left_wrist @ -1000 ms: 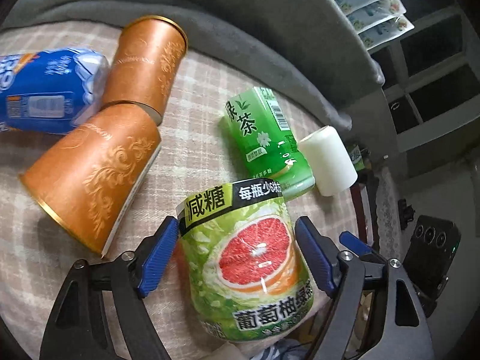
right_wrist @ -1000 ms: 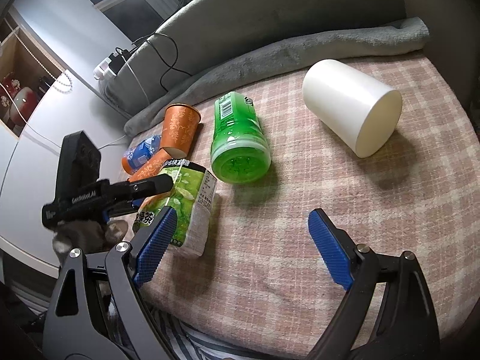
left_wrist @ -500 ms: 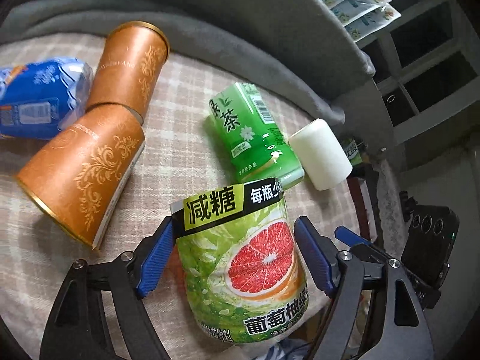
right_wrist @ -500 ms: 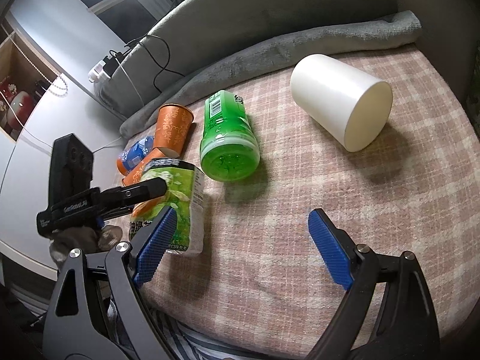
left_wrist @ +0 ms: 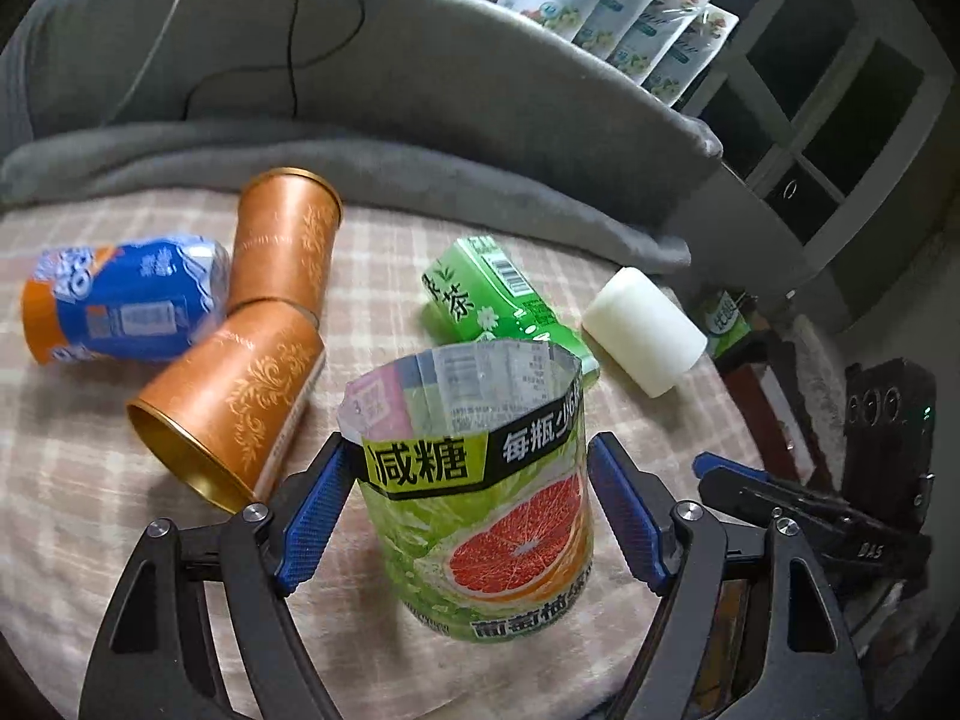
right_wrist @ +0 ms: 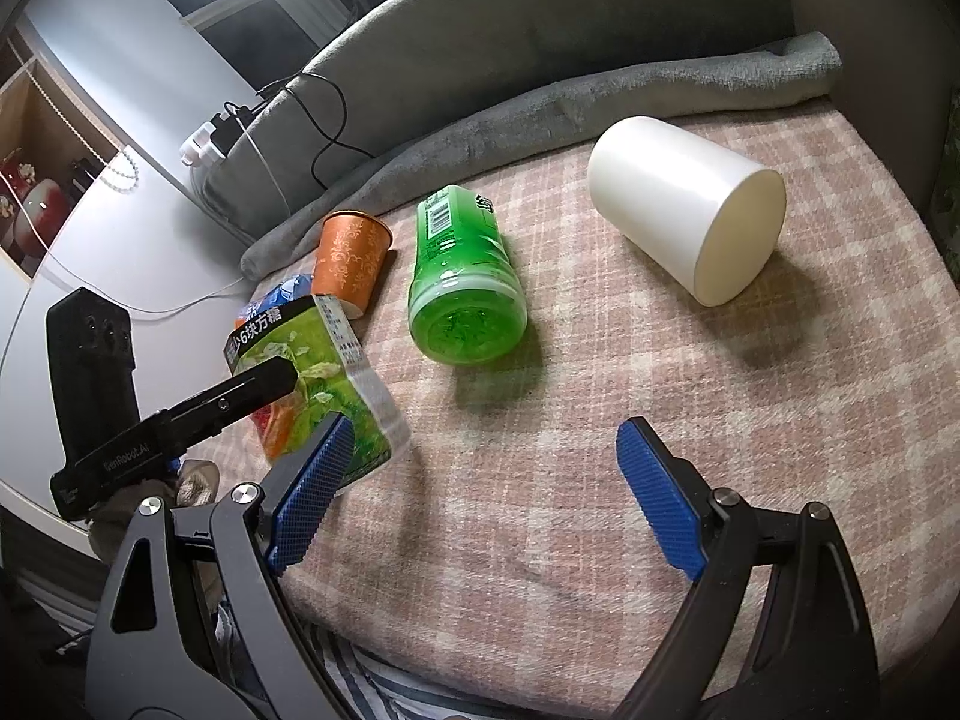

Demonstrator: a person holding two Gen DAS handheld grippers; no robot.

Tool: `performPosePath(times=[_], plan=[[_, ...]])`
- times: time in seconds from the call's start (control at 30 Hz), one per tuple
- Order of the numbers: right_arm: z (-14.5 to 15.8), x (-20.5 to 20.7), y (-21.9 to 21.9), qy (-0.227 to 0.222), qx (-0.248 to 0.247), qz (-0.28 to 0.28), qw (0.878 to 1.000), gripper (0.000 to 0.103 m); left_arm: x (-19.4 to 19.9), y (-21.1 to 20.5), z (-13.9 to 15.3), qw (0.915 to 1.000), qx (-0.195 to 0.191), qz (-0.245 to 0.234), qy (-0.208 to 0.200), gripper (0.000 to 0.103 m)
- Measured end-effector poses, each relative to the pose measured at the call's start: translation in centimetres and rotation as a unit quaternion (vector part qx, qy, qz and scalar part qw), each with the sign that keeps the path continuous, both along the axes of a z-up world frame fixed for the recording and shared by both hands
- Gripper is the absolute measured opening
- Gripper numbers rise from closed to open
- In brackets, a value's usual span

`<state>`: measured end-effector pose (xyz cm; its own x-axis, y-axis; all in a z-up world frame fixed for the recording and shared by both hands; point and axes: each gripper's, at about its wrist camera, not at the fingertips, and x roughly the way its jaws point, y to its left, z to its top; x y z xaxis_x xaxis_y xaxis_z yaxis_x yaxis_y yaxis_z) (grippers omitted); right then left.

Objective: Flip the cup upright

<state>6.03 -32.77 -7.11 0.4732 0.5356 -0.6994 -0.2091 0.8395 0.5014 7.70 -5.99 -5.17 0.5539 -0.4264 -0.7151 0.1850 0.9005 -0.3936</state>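
A green cut-bottle cup with a grapefruit label (left_wrist: pixel 486 516) stands nearly upright, open end up, between the blue pads of my left gripper (left_wrist: pixel 468 516), which is shut on it. It also shows in the right wrist view (right_wrist: pixel 318 378), with the left gripper's finger across it. My right gripper (right_wrist: pixel 486 492) is open and empty above the checked cloth (right_wrist: pixel 600 420), near its front edge. Other cups lie on their sides: a white cup (right_wrist: pixel 690 216), a green tea bottle cup (right_wrist: pixel 465 282), two copper cups (left_wrist: pixel 240 396) and a blue-orange one (left_wrist: pixel 120 306).
A grey blanket (right_wrist: pixel 540 114) and sofa back run behind the cloth. The cloth's front edge drops off just below my right gripper. Cables and a power strip (right_wrist: pixel 210 138) lie at the back left. Snack packets (left_wrist: pixel 618 6) hang at the back.
My left gripper has tipped the grapefruit cup from leaning toward the camera to nearly upright, so its open top now shows. The right gripper has stayed open, barely moving.
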Motion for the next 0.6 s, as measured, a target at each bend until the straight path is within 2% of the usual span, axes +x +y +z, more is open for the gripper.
performPosePath(times=[0.3, 0.6], plan=[[0.0, -0.1, -0.2, 0.0, 0.002, -0.006, 1.0, 0.092, -0.6, -1.0, 0.4, 0.9989, 0.036, -0.006, -0.031, 0.075], [0.1, -0.3, -0.7, -0.001, 0.004, -0.013, 1.0, 0.092, -1.4, -1.9, 0.4, 0.998, 0.046, -0.017, -0.04, 0.075]])
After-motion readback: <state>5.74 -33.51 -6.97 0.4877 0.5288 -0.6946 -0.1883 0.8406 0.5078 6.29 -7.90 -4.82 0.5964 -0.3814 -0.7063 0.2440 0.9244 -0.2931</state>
